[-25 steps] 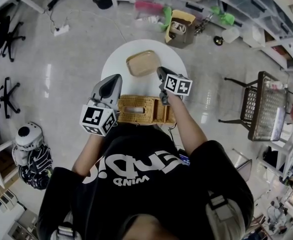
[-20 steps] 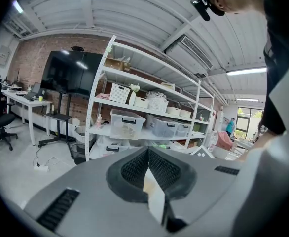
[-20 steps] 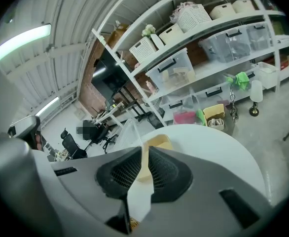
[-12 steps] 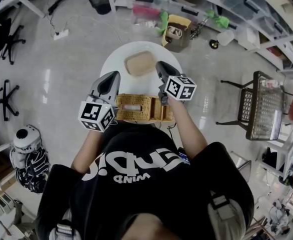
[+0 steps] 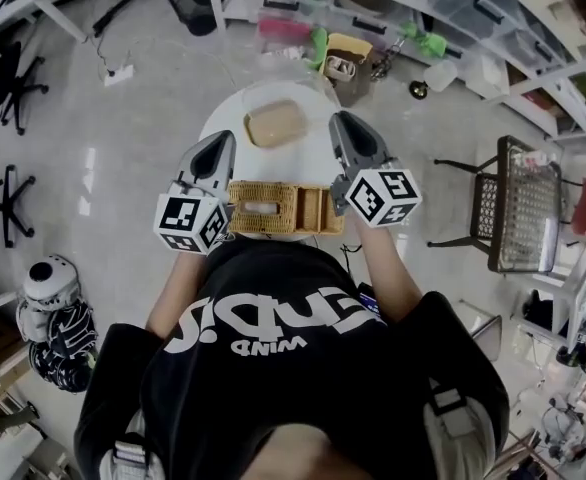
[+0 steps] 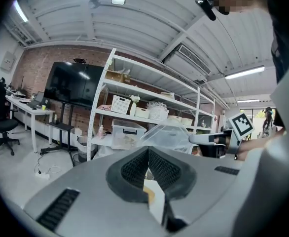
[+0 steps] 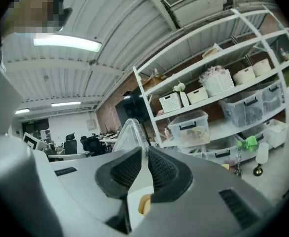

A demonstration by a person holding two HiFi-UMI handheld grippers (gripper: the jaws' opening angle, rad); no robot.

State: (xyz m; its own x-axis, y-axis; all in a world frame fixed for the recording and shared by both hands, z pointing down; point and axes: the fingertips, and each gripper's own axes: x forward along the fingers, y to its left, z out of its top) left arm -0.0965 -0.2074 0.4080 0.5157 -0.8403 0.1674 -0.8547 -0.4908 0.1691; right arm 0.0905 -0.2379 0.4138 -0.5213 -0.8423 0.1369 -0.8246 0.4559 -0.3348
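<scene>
In the head view my left gripper [image 5: 216, 142] hangs above the left end of a wicker basket [image 5: 308, 209] with compartments; a pale item [image 5: 258, 208] lies in its left part. My right gripper [image 5: 341, 119] is held over the basket's right end. Both are lifted off the round white table [image 5: 223, 118] and touch nothing. Beyond the basket a tan oblong lid [image 5: 276, 123] lies on the table. The left gripper [image 6: 148, 152] has its jaws shut on nothing, and so does the right gripper [image 7: 145, 151]. The left gripper view shows the right gripper's marker cube [image 6: 241, 125].
White shelving [image 5: 453, 8] with clear bins runs along the far side, with a yellow-lined box [image 5: 348, 58] and green items on the floor. A metal mesh chair [image 5: 518, 208] stands to the right, and office chairs [image 5: 13, 183] to the left.
My right gripper has swung right, away from the basket's right end, and tilted upward. The left gripper has risen slightly. Each gripper's camera now sees the other gripper.
</scene>
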